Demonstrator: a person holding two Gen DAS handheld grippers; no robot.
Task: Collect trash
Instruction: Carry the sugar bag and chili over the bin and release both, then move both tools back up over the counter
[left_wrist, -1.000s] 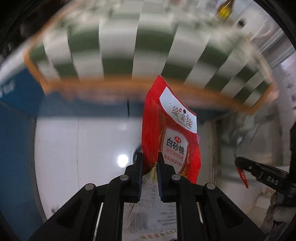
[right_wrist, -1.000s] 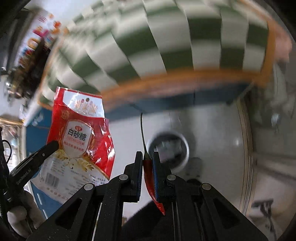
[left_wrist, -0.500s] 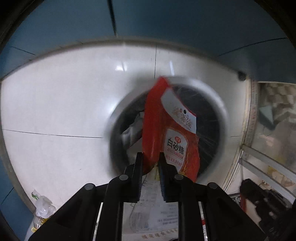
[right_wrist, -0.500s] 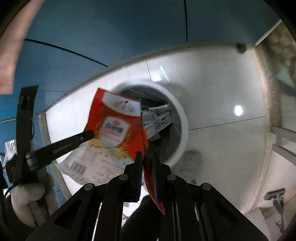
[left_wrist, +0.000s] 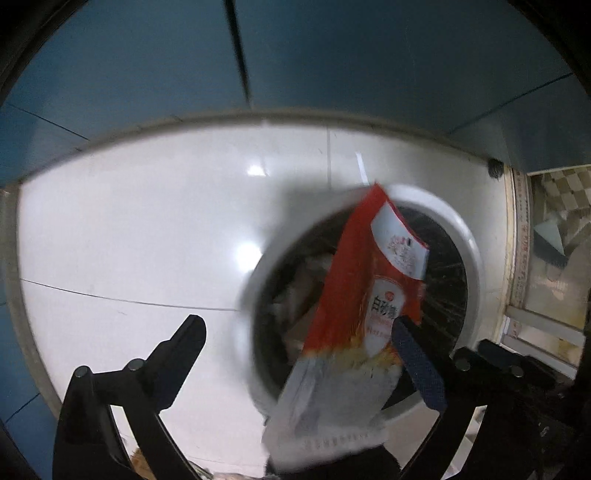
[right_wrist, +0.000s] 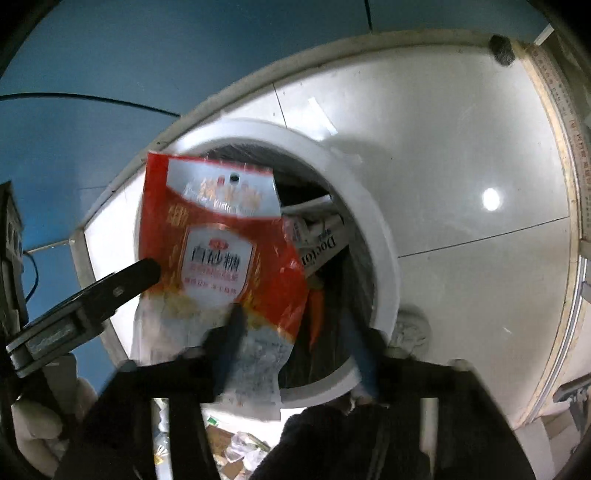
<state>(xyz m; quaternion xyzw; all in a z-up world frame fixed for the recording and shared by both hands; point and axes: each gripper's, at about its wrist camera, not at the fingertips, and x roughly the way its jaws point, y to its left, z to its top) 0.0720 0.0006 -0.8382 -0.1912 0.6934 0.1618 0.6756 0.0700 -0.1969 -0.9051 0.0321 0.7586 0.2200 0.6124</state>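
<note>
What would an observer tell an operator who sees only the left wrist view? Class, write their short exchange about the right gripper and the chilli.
Operator: Is the right gripper shut?
Observer: No, the right gripper is open, its fingers wide apart.
Operator: Where is the chilli?
Observer: The chilli looks loose between those fingers, over the mouth of the bin.

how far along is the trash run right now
Both loads are being let go over the bin. Left gripper and right gripper have open jaws; the sugar bag and red chili hang blurred at its mouth. Neither has settled inside yet.
</note>
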